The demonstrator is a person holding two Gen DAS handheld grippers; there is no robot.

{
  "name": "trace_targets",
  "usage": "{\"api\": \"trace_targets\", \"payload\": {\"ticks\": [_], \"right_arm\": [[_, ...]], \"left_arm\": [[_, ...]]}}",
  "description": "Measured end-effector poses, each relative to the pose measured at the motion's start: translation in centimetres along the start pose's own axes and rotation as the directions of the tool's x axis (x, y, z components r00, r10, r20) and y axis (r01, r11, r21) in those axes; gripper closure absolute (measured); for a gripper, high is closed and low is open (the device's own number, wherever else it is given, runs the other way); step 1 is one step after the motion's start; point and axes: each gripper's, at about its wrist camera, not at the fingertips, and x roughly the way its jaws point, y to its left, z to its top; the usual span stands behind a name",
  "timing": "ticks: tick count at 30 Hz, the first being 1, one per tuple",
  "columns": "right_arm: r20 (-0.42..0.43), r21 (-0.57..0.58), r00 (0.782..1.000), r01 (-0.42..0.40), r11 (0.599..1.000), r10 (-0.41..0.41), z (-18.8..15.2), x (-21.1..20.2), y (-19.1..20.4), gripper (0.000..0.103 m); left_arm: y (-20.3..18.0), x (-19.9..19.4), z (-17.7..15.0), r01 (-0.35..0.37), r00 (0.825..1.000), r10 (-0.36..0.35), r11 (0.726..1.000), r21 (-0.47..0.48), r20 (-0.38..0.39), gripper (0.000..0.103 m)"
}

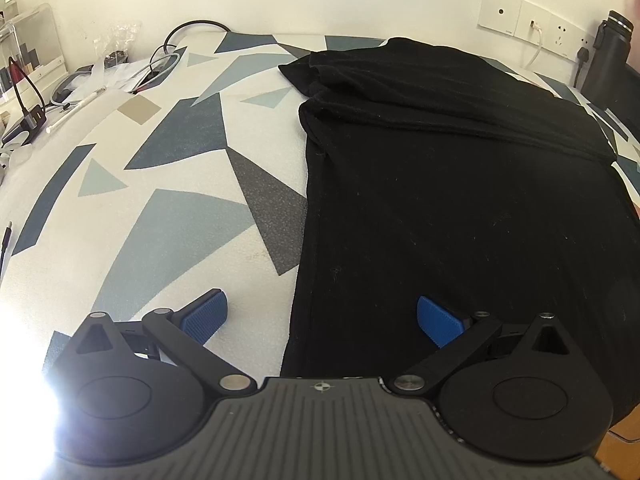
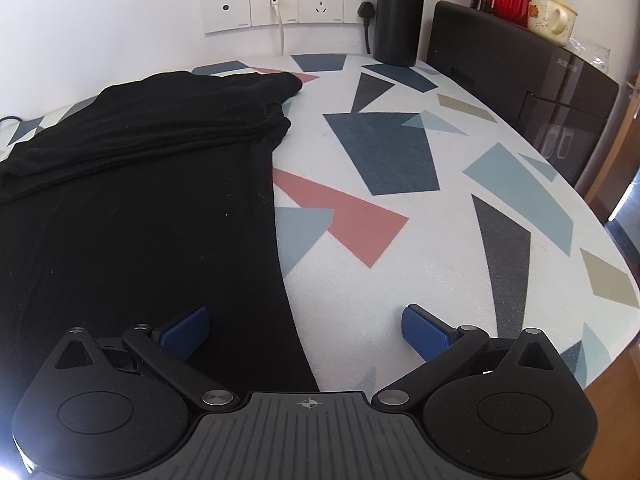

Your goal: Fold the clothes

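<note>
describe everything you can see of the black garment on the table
The black garment is soft, matte knit fabric lying flat on the patterned table. Its far end is folded over into a layered band with the sleeves tucked in; the near part stretches long and smooth toward the cameras. Each gripper's open jaws straddle a side edge; neither grips it.

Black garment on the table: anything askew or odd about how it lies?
Nothing stands out. The black garment lies flat on the patterned table, long sides folded in, sleeves stacked at the far end; both grippers open at its near corners.
</note>
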Motion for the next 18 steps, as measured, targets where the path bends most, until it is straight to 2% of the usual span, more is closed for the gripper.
{"api": "trace_targets", "payload": {"ticks": [10, 18], "right_arm": [[0.031, 0.004, 0.999, 0.01, 1.0, -0.01, -0.2, 0.2, 0.3, 0.001], [0.024, 0.0, 1.0, 0.006, 1.0, -0.006, 0.1, 0.3, 0.3, 0.001]], "left_arm": [[0.1, -0.7, -1.8, 0.0, 0.996, -0.001, 1.0, 0.012, 0.09, 0.0], [-0.1, -0.6, -1.1, -0.011, 0.999, 0.011, 1.0, 0.005, 0.05, 0.0]]}}
